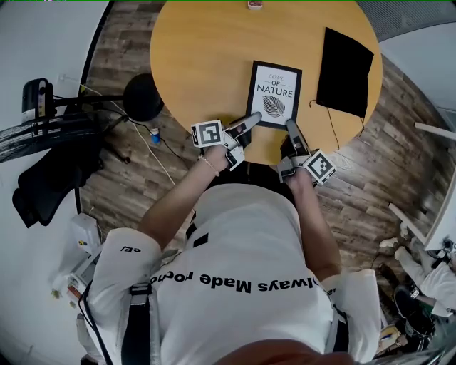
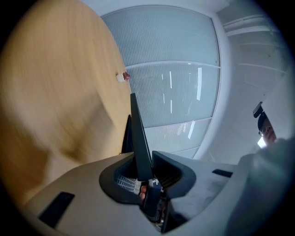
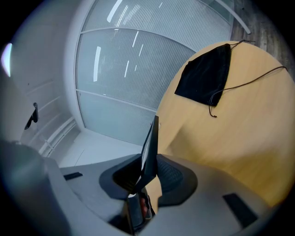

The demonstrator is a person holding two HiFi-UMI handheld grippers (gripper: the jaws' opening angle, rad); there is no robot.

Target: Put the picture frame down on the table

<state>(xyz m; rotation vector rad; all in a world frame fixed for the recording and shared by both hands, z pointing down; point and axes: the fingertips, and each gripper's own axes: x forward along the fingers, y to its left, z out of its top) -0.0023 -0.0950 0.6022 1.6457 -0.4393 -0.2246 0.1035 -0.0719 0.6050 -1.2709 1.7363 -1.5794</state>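
Gripping picture frame (image 1: 274,94) by both near corners: left gripper (image 1: 255,117) clamped on corner at frame's 7 o'clock, right gripper (image 1: 291,125) pinching corner at 5 o'clock (frame shows edge-on between pads in both gripper views). Frame face up over near part of round table (image 1: 206,57), print upright from person's side; contact with wood unclear. Black cloth bag (image 1: 344,63) at frame's 3 o'clock, apart. Small object (image 1: 254,5) at table's 12 o'clock edge.
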